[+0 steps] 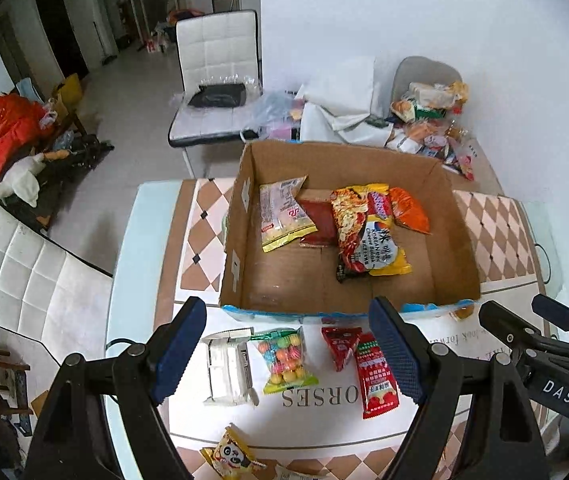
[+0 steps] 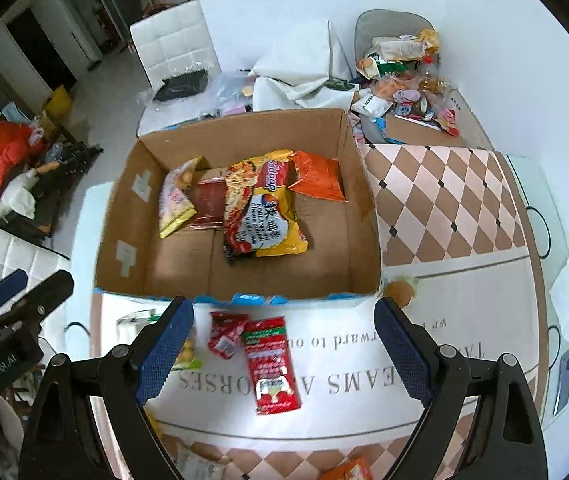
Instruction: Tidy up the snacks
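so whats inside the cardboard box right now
Four packets lie inside the cardboard box: a pale yellow-edged bag, a dark red packet, a noodle pack and an orange bag. The noodle pack partly covers the dark red packet.

White quilted chair point(image 1: 217, 44) beyond the table, a black item point(image 1: 217, 95) on its seat. Second white chair point(image 1: 24, 276) at the table's left. Grey chair point(image 1: 424, 70) against the white wall point(image 1: 404, 8). White cloth point(image 1: 340, 96) crumpled behind the table. Red bag point(image 1: 4, 128) and plush goose point(image 1: 12, 188) on the floor point(image 1: 124, 92), far left. Checkered tablecloth point(image 2: 444, 200), printed with lettering. Phone point(image 2: 563, 376) at the table's right edge.
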A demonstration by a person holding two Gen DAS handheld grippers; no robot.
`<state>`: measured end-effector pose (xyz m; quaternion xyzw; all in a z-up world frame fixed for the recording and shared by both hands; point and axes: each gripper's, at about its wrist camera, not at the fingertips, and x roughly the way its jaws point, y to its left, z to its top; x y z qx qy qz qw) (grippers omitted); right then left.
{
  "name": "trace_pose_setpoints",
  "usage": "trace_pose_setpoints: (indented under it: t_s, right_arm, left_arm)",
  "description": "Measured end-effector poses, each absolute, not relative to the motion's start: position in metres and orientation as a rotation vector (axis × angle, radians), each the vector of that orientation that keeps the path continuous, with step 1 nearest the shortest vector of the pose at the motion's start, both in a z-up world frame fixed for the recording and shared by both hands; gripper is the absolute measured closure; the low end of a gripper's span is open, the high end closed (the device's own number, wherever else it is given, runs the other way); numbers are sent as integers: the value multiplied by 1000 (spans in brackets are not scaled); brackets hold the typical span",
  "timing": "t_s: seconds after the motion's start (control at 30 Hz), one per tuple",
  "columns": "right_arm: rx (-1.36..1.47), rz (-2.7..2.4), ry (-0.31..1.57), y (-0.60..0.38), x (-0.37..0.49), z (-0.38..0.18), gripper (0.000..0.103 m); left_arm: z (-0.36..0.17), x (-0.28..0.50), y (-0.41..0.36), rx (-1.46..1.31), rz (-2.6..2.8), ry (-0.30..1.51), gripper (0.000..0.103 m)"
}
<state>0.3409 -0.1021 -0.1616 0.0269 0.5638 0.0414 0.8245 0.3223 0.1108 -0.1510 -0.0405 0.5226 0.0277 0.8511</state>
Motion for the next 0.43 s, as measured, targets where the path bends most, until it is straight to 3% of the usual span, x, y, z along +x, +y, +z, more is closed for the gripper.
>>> trace_pose_setpoints:
  t_s: [0.43]
  right_arm:
    - [70, 108, 1074, -113, 279, -104, 9]
  left_arm:
    - [-103, 271, 94, -69, 62, 980, 20]
